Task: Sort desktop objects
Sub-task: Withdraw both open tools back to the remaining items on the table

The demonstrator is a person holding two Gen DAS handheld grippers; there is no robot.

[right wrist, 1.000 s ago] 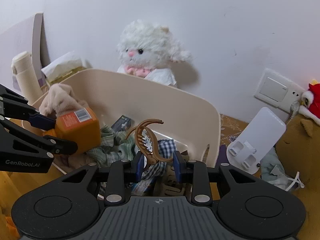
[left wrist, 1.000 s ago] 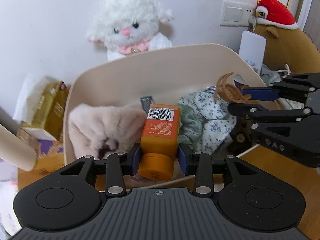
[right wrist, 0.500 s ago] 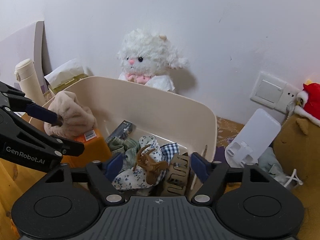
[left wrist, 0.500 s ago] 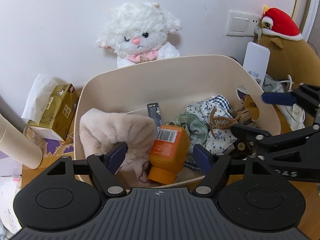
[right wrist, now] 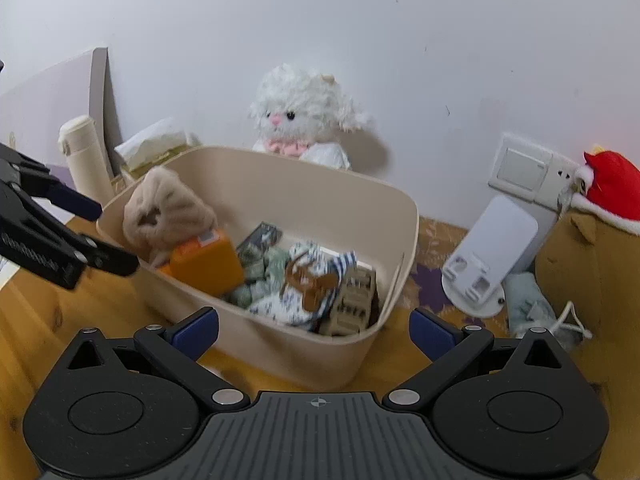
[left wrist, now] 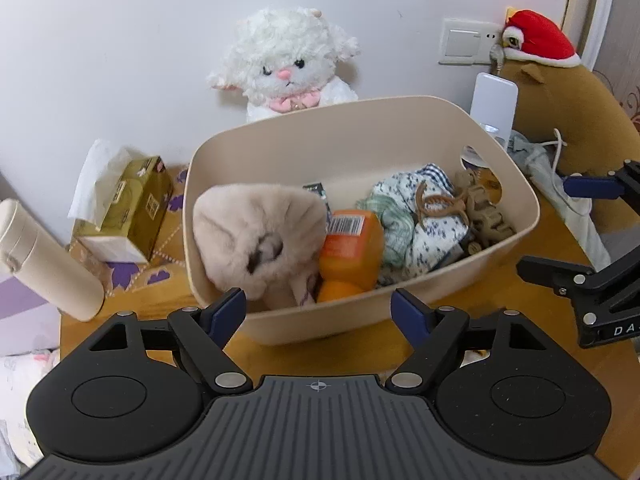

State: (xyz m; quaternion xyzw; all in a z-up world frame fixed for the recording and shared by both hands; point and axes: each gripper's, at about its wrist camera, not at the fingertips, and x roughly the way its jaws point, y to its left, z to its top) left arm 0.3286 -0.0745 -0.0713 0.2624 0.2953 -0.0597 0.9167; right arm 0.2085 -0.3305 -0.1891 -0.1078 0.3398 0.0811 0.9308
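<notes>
A beige plastic bin (left wrist: 400,128) (right wrist: 304,196) stands on the wooden desk. In it lie an orange bottle (left wrist: 350,250) (right wrist: 208,268), a brown hair claw clip (left wrist: 438,204) (right wrist: 314,282) on patterned cloths (left wrist: 416,232), a fluffy beige item (left wrist: 256,240) (right wrist: 166,210) and a tan clip (left wrist: 486,216) (right wrist: 354,306). My left gripper (left wrist: 320,312) is open and empty, just in front of the bin's near wall. My right gripper (right wrist: 314,328) is open and empty, in front of the bin's right end.
A white plush lamb (left wrist: 286,68) sits behind the bin against the wall. A tissue box (left wrist: 132,204) and a cream flask (left wrist: 44,256) stand left. A white stand (right wrist: 492,256), a brown plush with red hat (left wrist: 560,80) and a cord (right wrist: 568,320) lie right.
Both grippers opened: the left let go of the orange bottle, the right let go of the hair claw clip. Both items now lie in the bin. Both grippers have pulled back.
</notes>
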